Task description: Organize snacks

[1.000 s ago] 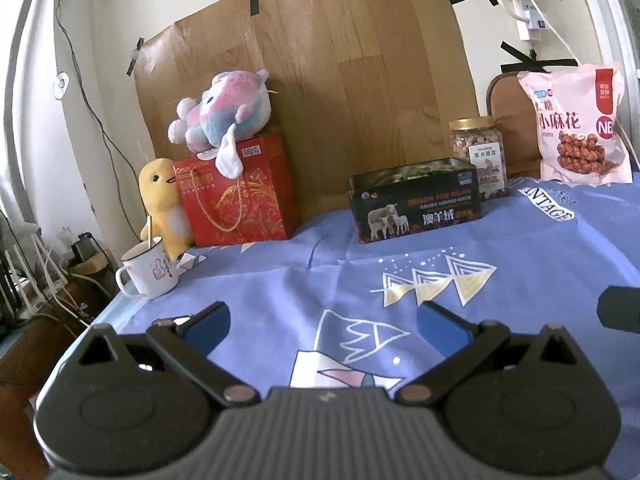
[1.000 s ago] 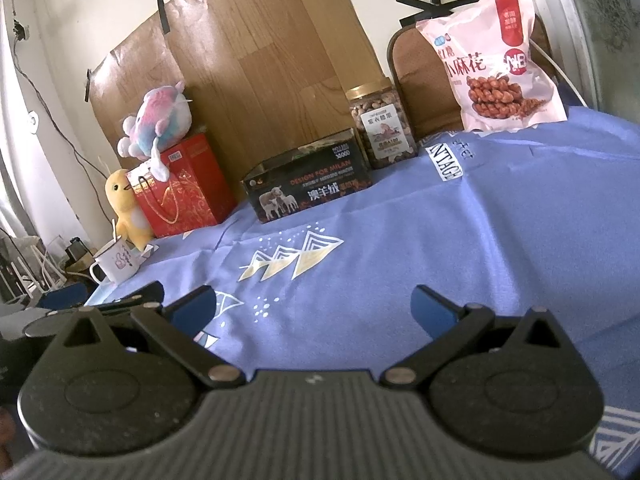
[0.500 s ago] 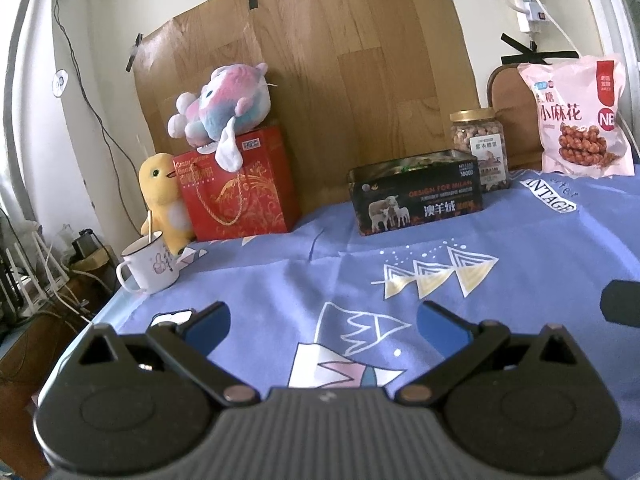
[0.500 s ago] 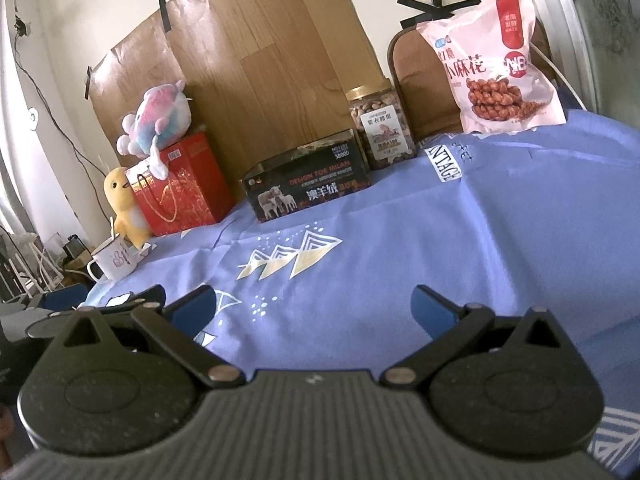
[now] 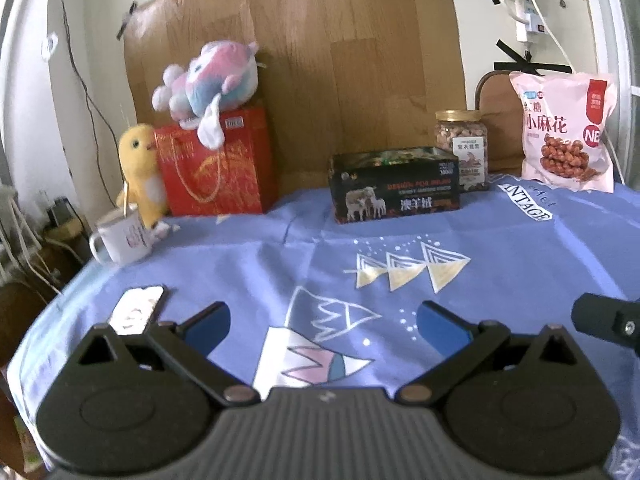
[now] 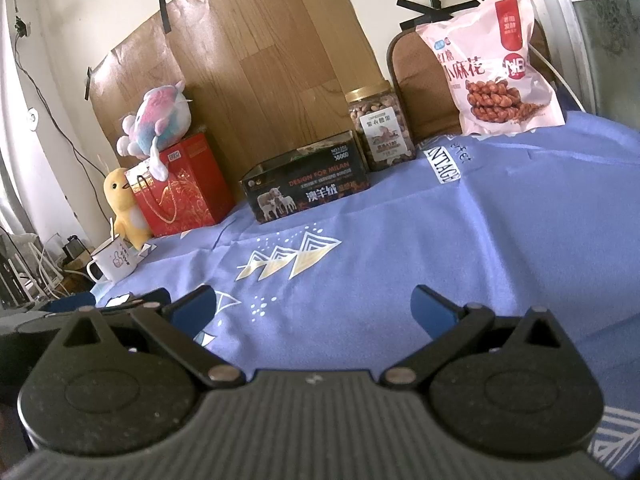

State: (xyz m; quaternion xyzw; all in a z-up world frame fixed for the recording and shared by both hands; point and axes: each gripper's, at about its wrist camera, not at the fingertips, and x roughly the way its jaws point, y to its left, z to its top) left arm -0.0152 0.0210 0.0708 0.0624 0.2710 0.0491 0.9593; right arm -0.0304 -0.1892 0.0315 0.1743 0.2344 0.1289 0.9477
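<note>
So both grippers sit low over the blue cloth (image 5: 520, 248), left gripper (image 5: 322, 326) and right gripper (image 6: 314, 310) w/ fingers spread wide, nothing in either. Left cam only: a white card (image 5: 138, 308) just past its left finger. Right cam only: the left gripper's blue tip at its left edge. Further back, the mug (image 6: 110, 260), then the dark open box (image 6: 306, 184) mid-table. At the back by the wall: nut jar (image 6: 380, 128) touching the box's right rear corner, pink snack bag (image 6: 492, 64) upright to its right.
</note>
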